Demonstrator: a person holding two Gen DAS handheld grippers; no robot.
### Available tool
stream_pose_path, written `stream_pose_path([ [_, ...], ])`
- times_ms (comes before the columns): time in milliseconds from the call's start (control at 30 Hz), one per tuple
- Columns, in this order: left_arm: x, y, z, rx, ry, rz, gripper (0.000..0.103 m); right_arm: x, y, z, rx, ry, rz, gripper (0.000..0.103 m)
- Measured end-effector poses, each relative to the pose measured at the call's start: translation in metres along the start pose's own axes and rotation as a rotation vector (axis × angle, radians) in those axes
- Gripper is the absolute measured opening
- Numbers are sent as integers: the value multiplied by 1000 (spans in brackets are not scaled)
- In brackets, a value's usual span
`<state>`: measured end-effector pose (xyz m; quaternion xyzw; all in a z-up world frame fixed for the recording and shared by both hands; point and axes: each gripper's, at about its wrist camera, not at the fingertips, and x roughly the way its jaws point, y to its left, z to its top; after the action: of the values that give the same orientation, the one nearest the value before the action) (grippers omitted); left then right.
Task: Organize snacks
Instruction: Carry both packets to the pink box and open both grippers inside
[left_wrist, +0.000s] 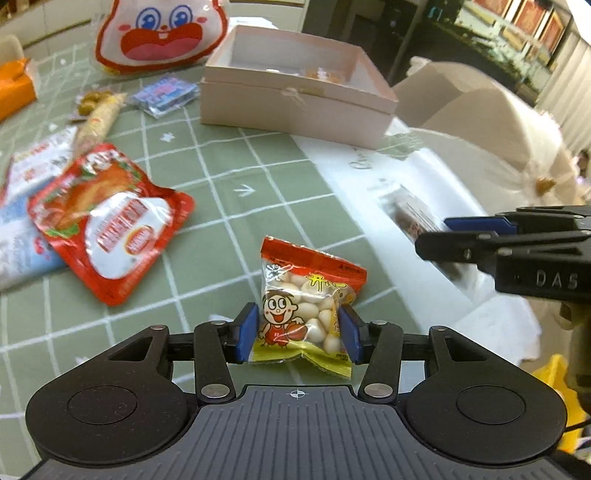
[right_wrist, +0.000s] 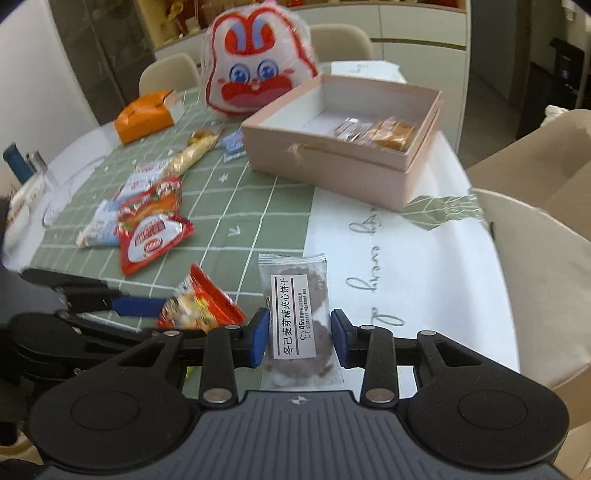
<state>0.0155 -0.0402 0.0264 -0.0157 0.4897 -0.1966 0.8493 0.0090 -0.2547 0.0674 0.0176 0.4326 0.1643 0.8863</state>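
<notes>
My left gripper (left_wrist: 298, 314) is shut on a small clear bag of white round snacks (left_wrist: 306, 291) with a red top and a cartoon boy, just above the green checked cloth. In the right wrist view that red-topped bag (right_wrist: 201, 302) shows at the lower left. My right gripper (right_wrist: 299, 323) is shut on a clear packet of dark sandwich biscuits (right_wrist: 295, 291) with a white label, over the white part of the table. An open pink box (right_wrist: 332, 166) stands further back and holds several wrapped sweets (right_wrist: 373, 129). The pink box (left_wrist: 288, 110) also shows in the left wrist view.
A red pouch (left_wrist: 110, 221) and blue-white packets (left_wrist: 22, 251) lie at the left. A long tan snack stick (right_wrist: 192, 155), a blue candy pack (right_wrist: 232, 144), an orange box (right_wrist: 144, 118) and a rabbit-face bag (right_wrist: 258, 62) sit behind. An open cardboard box (right_wrist: 535, 192) stands at the right.
</notes>
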Motion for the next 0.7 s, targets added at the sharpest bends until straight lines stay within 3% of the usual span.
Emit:
stream_pose_path([
  [200, -32, -4, 20, -28, -138, -54, 51, -29, -5, 15, 8, -94, 5, 36],
  [333, -54, 2, 86, -39, -281, -79, 51, -41, -9, 35, 19, -170, 9, 36],
  [433, -42, 13, 151, -80, -360, -119, 51, -40, -8, 51, 19, -209, -13, 36],
  [500, -14, 25, 189, -136, -358, -147, 52, -36, -8, 61, 21, -222, -30, 36],
  [567, 37, 39, 216, -177, -243, -165, 52, -29, -9, 72, 24, -214, -60, 35],
  [633, 71, 51, 219, -237, -177, -144, 51, -24, -11, 80, 31, -203, -84, 35],
  [700, 75, 60, 210, -271, -203, -174, 51, -22, -16, 90, 30, -208, -124, 36],
])
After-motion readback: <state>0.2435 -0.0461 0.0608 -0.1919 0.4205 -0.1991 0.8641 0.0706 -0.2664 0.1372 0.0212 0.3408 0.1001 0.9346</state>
